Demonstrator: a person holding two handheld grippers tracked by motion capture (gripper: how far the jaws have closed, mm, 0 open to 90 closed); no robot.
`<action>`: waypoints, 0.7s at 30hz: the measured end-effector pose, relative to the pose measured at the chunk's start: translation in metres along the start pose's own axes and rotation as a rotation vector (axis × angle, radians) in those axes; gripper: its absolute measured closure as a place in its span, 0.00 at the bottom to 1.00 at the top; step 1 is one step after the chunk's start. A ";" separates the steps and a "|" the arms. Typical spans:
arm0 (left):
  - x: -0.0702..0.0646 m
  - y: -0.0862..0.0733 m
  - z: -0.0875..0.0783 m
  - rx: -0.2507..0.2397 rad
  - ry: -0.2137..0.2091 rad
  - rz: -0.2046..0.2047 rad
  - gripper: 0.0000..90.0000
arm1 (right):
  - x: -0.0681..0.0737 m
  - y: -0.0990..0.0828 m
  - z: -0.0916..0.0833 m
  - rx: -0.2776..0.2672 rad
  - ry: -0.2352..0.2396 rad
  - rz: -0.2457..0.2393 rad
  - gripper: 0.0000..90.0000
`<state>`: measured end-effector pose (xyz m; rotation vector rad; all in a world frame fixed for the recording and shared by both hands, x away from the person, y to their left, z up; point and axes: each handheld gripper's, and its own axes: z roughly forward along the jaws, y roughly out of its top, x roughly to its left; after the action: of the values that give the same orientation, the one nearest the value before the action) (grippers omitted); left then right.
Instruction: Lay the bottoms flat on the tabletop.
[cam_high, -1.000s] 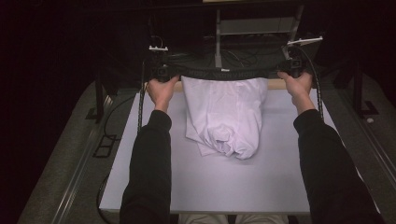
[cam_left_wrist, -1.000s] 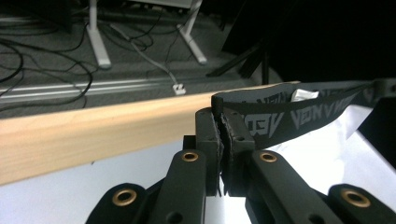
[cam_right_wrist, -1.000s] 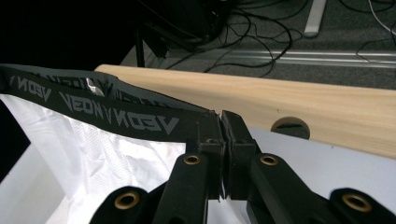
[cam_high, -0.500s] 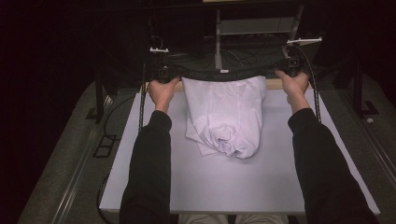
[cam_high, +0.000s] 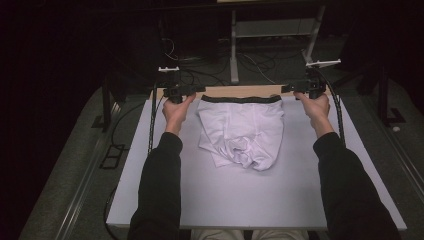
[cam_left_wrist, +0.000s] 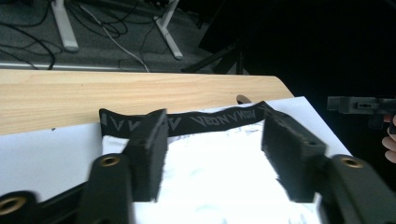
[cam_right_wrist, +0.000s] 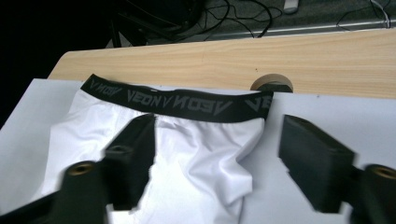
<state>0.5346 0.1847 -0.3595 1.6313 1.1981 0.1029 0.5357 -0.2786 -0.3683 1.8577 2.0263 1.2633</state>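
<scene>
Two grippers, one in each of my hands, flank the white underwear (cam_high: 242, 131) at the far end of the white board (cam_high: 250, 205). My left gripper (cam_high: 176, 92) and right gripper (cam_high: 306, 88) have both just been opening; each now stands spread, jaws parted and pinching nothing. In both gripper views the black waistband (cam_right_wrist: 175, 100) lies straight and flat along the board's far edge, just before the wooden tabletop (cam_right_wrist: 233, 56). I judge the band was laid out taut so that the garment rests square; its lower part remains bunched and wants smoothing.
</scene>
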 end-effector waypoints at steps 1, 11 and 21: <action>-0.002 -0.001 -0.001 -0.007 0.000 0.008 0.39 | -0.001 -0.002 -0.002 -0.004 0.001 -0.001 0.25; -0.030 -0.023 -0.008 -0.021 -0.005 0.105 0.05 | 0.001 -0.029 -0.020 -0.052 0.055 -0.019 0.00; -0.051 -0.048 -0.023 -0.008 -0.069 0.163 0.00 | 0.012 -0.078 -0.037 -0.050 0.096 -0.115 0.00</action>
<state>0.4654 0.1599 -0.3626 1.7107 1.0102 0.1530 0.4510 -0.2786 -0.3889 1.6634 2.0946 1.3833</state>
